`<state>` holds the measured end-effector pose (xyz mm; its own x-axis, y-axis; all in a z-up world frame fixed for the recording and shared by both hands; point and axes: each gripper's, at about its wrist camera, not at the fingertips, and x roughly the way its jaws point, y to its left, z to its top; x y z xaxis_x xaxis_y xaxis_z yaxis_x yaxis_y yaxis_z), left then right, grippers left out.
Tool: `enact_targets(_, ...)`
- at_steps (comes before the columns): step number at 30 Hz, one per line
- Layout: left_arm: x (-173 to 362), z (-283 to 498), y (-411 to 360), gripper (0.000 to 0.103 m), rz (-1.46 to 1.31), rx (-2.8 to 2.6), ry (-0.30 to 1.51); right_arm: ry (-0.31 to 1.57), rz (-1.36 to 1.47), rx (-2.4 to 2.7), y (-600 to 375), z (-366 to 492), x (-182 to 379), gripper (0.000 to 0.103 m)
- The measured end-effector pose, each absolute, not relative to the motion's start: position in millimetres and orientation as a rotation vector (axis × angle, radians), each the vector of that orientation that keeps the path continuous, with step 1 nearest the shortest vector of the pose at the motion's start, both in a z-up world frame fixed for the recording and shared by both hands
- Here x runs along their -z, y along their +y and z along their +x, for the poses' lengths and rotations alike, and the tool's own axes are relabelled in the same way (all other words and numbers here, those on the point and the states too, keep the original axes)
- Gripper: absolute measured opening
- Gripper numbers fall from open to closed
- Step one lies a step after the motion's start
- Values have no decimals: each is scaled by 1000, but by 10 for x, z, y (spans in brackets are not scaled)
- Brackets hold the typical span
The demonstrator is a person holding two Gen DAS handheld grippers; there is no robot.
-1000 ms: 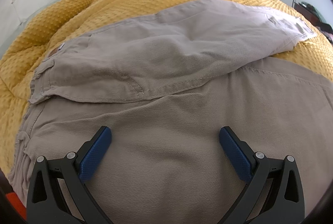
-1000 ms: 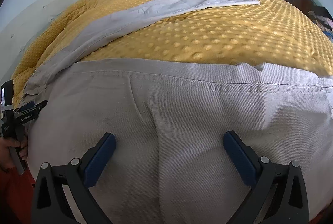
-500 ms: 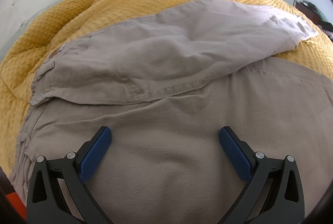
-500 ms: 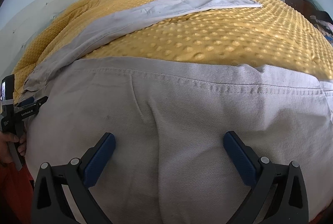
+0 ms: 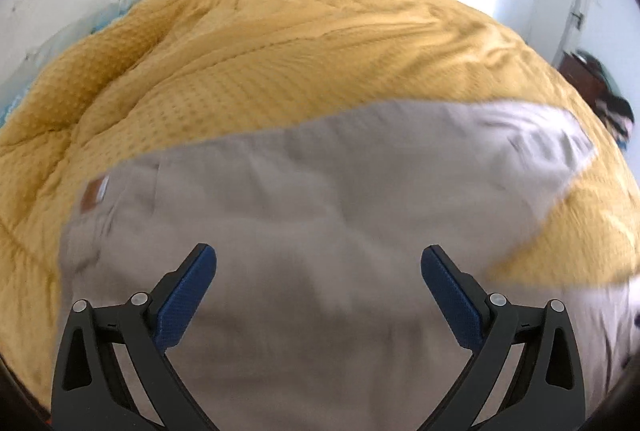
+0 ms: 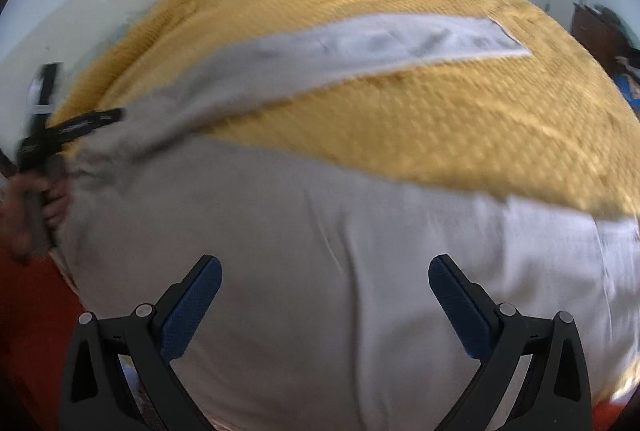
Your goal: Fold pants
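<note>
Yellow bedspread (image 5: 320,43) fills everything ahead of me, beige pants (image 5: 312,231) spread on it right under both grippers. Far leg (image 6: 380,43) lies well beyond my right gripper (image 6: 325,305). Left gripper (image 5: 318,289) spread wide, right likewise, nothing pinched. Fold barely begun, I reckon; next I need a grip on an edge.

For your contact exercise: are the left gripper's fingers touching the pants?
Cannot tell. In the left wrist view the left gripper is open over the pants, but blur hides any gap or contact at the fingertips.
</note>
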<state>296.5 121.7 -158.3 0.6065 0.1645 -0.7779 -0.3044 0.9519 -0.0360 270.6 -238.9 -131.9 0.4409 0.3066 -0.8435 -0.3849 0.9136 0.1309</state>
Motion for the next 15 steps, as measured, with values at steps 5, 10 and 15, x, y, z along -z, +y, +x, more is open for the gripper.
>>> enact_targets(5, 2366, 3408, 1646, 103, -180, -380, 1063, 957, -108, -554, -1823, 3395, 1014, 102)
enact_targets(10, 2491, 3242, 1549, 103, -102, -363, 955, 940, -78, -636, -1224, 4206, 968, 102)
enact_targets(15, 2491, 3220, 1549, 103, -111, -361, 936, 1096, 113, -779, -519, 4776, 1487, 102)
